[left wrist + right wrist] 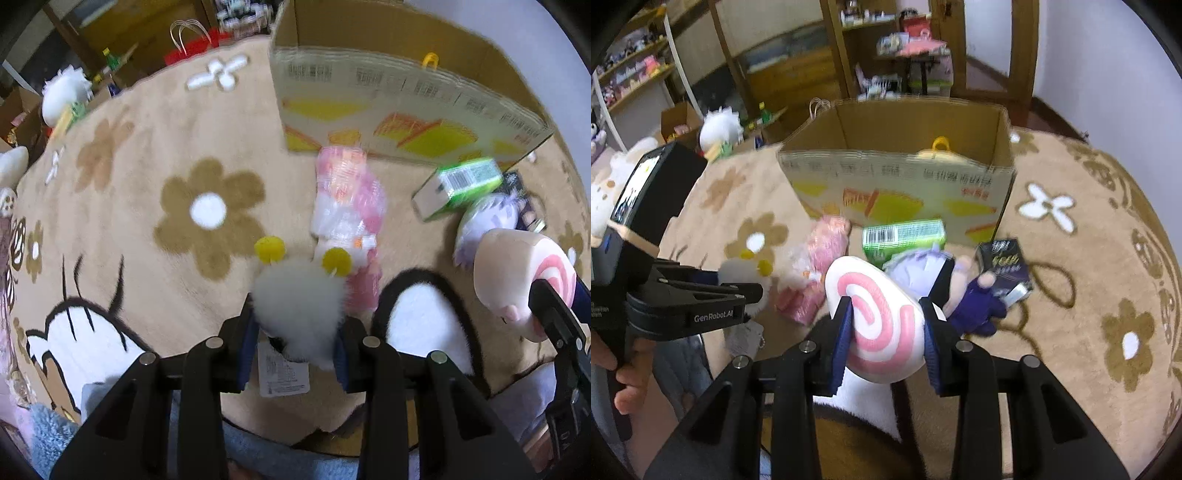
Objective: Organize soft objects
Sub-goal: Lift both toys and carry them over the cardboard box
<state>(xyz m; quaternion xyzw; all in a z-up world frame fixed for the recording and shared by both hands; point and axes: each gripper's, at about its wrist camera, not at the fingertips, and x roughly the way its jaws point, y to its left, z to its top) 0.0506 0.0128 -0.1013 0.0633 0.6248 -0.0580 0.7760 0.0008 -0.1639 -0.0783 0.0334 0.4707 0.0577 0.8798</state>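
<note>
My left gripper is shut on a fluffy white plush with two yellow pompoms, held above the beige flower rug; a paper tag hangs under it. My right gripper is shut on a cream plush with a pink swirl, also seen in the left wrist view as a cream plush. A pink wrapped plush and a purple-haired doll lie on the rug in front of an open cardboard box. The left gripper shows at the left of the right wrist view.
A green carton and a dark small box lie by the cardboard box. Something with a yellow loop sits inside the box. A white plush, a red bag and shelves stand beyond the rug. A hand holds the left gripper's handle.
</note>
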